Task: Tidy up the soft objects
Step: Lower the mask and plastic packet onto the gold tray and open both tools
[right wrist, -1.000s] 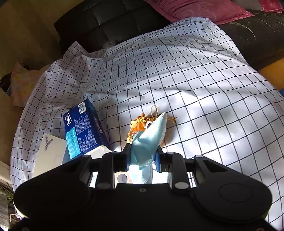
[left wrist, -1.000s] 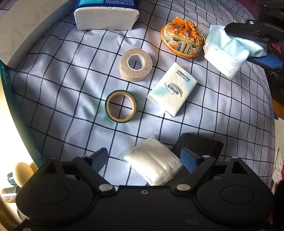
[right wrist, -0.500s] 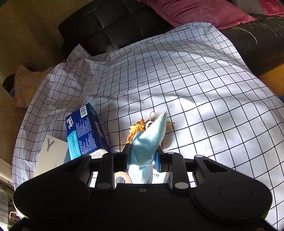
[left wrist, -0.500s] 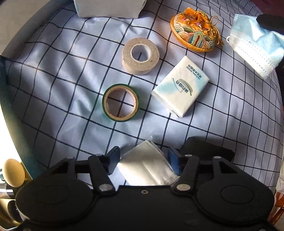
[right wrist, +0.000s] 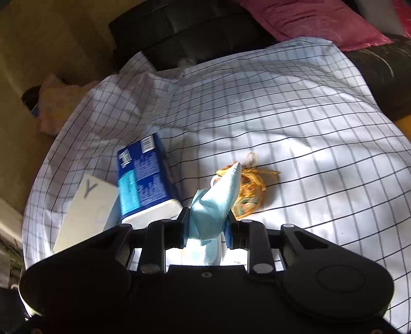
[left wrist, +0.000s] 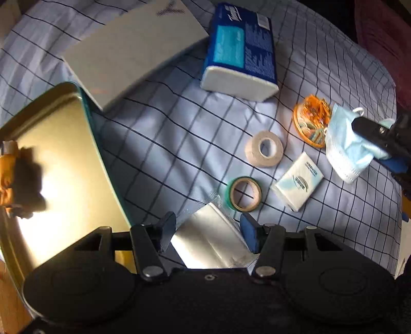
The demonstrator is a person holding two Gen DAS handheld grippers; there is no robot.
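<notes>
My left gripper [left wrist: 208,228] is shut on a clear plastic packet [left wrist: 210,241] and holds it above the checked cloth, next to a gold tin tray [left wrist: 59,164] on the left. My right gripper [right wrist: 205,226] is shut on a light blue face mask [right wrist: 213,203]; the mask also shows in the left wrist view [left wrist: 346,144], hanging above the cloth at the right. An orange embroidered pouch [left wrist: 312,123] lies just beside the mask. A small white tissue pack [left wrist: 298,183] and a large blue tissue pack [left wrist: 241,48] lie on the cloth.
A beige tape roll [left wrist: 264,149] and a green tape roll [left wrist: 244,194] lie mid-cloth. A white box [left wrist: 133,48] leans at the back left. An orange object [left wrist: 7,174] sits in the tray's left side. A black sofa [right wrist: 195,28] and pink cushion [right wrist: 303,20] lie behind.
My left gripper has lifted the plastic packet and swung left and back, bringing the gold tray into view. My right gripper still holds the mask, shifted slightly.
</notes>
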